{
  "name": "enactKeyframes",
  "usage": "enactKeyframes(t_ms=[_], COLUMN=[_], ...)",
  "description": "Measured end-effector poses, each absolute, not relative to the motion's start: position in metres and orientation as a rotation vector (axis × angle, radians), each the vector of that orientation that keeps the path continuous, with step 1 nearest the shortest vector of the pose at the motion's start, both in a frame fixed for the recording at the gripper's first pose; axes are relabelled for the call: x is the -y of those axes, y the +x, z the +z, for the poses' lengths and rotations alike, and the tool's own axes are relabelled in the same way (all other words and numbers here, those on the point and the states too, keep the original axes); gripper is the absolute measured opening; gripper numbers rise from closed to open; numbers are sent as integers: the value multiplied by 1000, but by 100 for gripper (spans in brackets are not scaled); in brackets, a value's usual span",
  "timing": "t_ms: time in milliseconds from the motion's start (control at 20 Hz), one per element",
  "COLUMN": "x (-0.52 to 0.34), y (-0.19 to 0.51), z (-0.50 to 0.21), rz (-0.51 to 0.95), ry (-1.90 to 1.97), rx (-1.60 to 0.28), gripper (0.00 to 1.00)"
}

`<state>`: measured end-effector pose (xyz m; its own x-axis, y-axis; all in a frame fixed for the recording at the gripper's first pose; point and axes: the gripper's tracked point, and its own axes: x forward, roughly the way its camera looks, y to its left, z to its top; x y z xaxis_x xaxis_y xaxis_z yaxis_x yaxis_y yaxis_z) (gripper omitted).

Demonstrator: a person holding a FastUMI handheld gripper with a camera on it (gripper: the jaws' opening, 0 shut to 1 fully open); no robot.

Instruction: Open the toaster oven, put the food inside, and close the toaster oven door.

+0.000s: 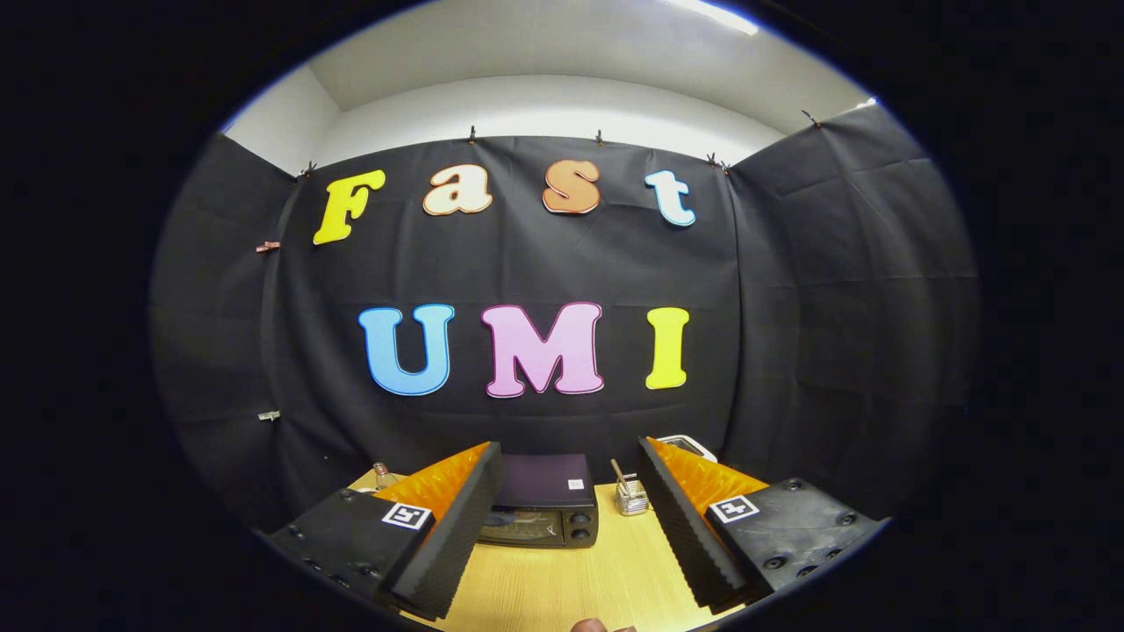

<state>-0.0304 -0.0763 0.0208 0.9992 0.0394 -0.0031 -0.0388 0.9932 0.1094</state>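
Tongs (569, 527) spread wide apart, nothing between the fingers (457, 535) – they hang above the table (571, 584), lower centre of frame. Toaster oven (543, 505) sits on the table beyond the fingers, seen in the gap between them, closer to the left finger; dark body, door shut, two knobs at its right side. Just right of the oven, a small clear holder (630, 497) with a stick standing in it – near the inner edge of the right finger. A small bottle (381, 476) stands at the table's far left, behind the left finger. Something white (689, 445) peeks above the right finger, too hidden to tell what. At the very bottom centre a small rounded bit (590, 625) shows, cut off; cannot tell what it is. Black cloth wall (825, 290) behind everything.
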Motion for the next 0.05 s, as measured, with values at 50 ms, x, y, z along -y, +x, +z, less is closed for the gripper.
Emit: enactKeyframes(t_ms=[50], x=[76], y=[-30], z=[21], rz=[44], ry=[115], rx=[-5], gripper=[99])
